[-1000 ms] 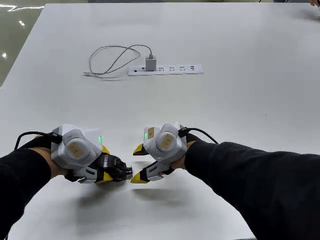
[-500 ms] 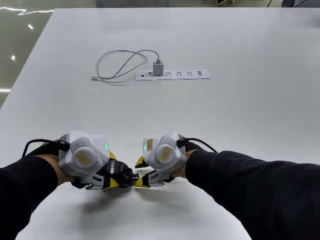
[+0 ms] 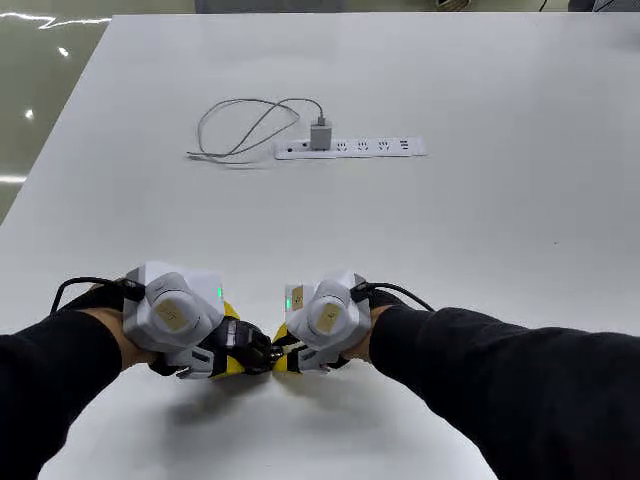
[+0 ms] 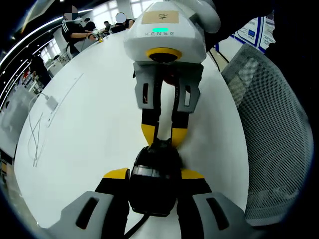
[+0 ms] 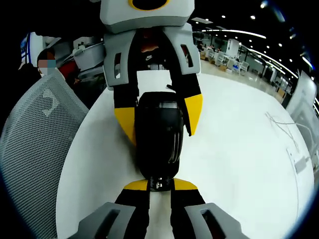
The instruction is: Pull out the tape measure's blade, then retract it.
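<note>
A black tape measure [image 3: 249, 346] hangs just above the white table [image 3: 450, 240], near its front edge. My left gripper [image 3: 238, 352] is shut on its case [image 4: 154, 172], one yellow-tipped finger on each side. My right gripper [image 3: 279, 358] faces it from the right. Its jaws have closed onto the small blade tip [image 5: 159, 184] at the case's mouth. In the right gripper view the case [image 5: 159, 134] stands straight ahead of my right gripper [image 5: 159, 186], between the left gripper's fingers [image 5: 193, 108]. No blade length shows outside the case.
A white power strip [image 3: 352, 148] with a plugged charger [image 3: 320, 134] and a looped white cable [image 3: 240, 125] lies far back on the table. A grey mesh chair [image 4: 271, 124] stands beside the table's near edge. The shiny floor [image 3: 40, 70] lies off the left edge.
My right gripper, open a second ago, has moved left to the tape measure and closed on its blade tip. Both grippers now sit closer together and lower in the head view.
</note>
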The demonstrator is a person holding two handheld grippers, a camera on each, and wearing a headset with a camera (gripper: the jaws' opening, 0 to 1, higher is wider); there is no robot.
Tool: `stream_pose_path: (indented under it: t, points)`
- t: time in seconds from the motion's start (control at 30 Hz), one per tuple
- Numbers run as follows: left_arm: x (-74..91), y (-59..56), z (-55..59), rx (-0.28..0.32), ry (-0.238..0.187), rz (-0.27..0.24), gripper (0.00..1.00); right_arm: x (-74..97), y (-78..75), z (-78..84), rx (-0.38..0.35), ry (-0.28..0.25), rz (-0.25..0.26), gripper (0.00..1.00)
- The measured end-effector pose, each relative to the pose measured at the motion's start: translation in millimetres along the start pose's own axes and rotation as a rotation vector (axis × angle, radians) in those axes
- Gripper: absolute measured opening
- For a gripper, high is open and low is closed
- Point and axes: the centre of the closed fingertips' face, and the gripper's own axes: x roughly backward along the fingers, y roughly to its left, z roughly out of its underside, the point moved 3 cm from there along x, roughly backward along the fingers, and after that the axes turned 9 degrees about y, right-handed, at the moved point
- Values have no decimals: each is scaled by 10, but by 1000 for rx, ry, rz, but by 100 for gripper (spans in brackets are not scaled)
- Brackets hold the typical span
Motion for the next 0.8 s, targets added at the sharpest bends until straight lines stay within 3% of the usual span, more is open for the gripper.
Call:
stream_pose_path:
  t: [0.27, 0.43, 0.8]
  points:
    - [3, 2, 3, -3, 2, 3, 31, 11, -10, 5, 67, -1, -25, 10]
    - [1, 1, 4, -26, 21, 12, 31, 20, 2, 5, 48, 1, -32, 9]
    - [3, -5, 4, -12, 10, 10, 31, 39, 4, 43, 24, 5, -28, 9]
